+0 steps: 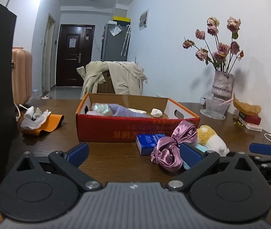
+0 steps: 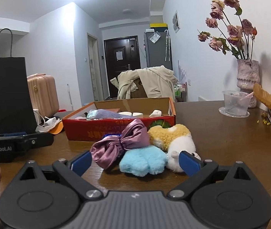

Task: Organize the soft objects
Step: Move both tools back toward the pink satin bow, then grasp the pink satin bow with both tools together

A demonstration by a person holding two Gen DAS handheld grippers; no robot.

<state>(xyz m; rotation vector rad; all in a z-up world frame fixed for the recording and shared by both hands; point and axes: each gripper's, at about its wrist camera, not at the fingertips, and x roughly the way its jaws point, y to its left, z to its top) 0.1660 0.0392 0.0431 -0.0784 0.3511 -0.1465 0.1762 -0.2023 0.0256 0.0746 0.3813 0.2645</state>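
Soft objects lie in a small heap on the brown wooden bench (image 2: pixel 221 133), just in front of the red and orange cardboard box (image 2: pixel 116 131), which already holds a lilac knitted bundle (image 2: pixel 104 113) and some white pieces. Going left to right in the right wrist view, the heap is a shiny mauve satin bow-shaped scrunchie (image 2: pixel 120 145), a pale blue fluffy plush pad (image 2: pixel 143 162) and a tan and white plush toy animal (image 2: pixel 173 141); the three touch one another. A blue packet (image 1: pixel 150 141) lies just left of the scrunchie in the left wrist view.

The left tool (image 1: pixel 135 152) has its jaws wide apart over bare bench, with nothing between them. The right tool (image 2: pixel 135 162) is likewise spread wide, facing the blue pad, its pads pressing nothing.

I judge this to be the approach to a pick. Next, the right tool should advance, straddle one soft piece, close gently and carry it into the box.
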